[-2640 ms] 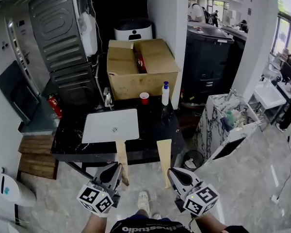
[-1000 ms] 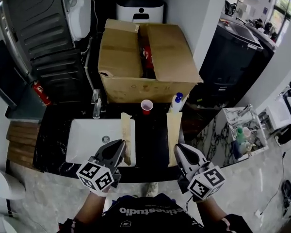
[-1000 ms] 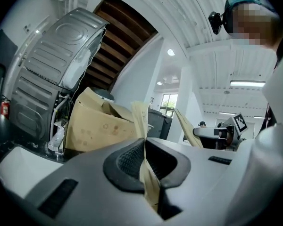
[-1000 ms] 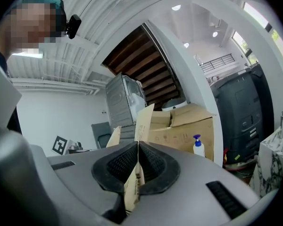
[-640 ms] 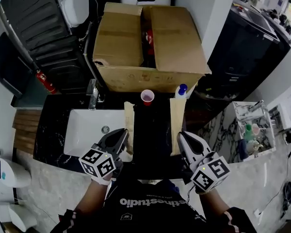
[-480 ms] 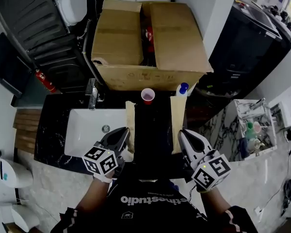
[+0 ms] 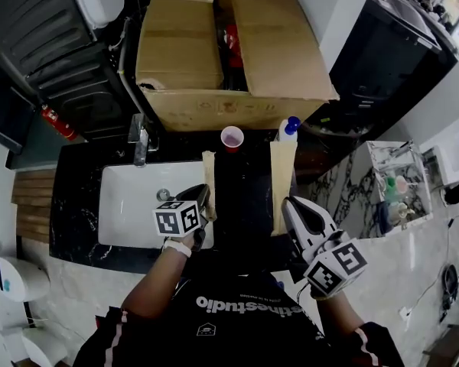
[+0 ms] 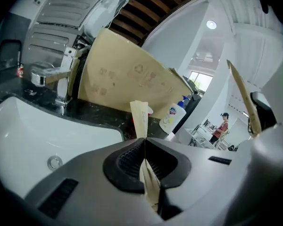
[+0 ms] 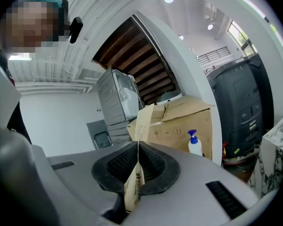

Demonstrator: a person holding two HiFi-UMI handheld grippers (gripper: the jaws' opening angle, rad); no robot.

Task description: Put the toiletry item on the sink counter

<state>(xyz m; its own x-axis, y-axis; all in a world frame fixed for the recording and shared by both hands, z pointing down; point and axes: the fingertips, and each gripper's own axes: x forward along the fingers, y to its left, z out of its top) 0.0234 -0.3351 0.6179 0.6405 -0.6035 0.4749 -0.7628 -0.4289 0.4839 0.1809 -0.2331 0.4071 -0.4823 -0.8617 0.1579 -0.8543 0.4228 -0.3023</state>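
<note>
Each gripper is shut on a flat tan paper packet. My left gripper (image 7: 200, 199) holds its packet (image 7: 208, 176) upright over the right rim of the white sink (image 7: 130, 205). In the left gripper view that packet (image 8: 140, 119) is pinched between the jaws of the left gripper (image 8: 144, 147). My right gripper (image 7: 295, 209) holds the other packet (image 7: 280, 183) above the black counter (image 7: 245, 189). The right gripper view shows this packet (image 9: 143, 121) rising from the shut jaws of the right gripper (image 9: 138, 149).
At the counter's back stand a red cup (image 7: 232, 138), a white pump bottle (image 7: 288, 131) and a chrome faucet (image 7: 140, 139). Behind them is a big open cardboard box (image 7: 233, 52). The bottle (image 8: 173, 117) and faucet (image 8: 56, 79) also show ahead of the left gripper. A marble stand (image 7: 390, 197) is at right.
I have come closer to the counter. The left gripper has moved forward and up over the sink's right rim, its marker cube turned. Both packets stay clamped.
</note>
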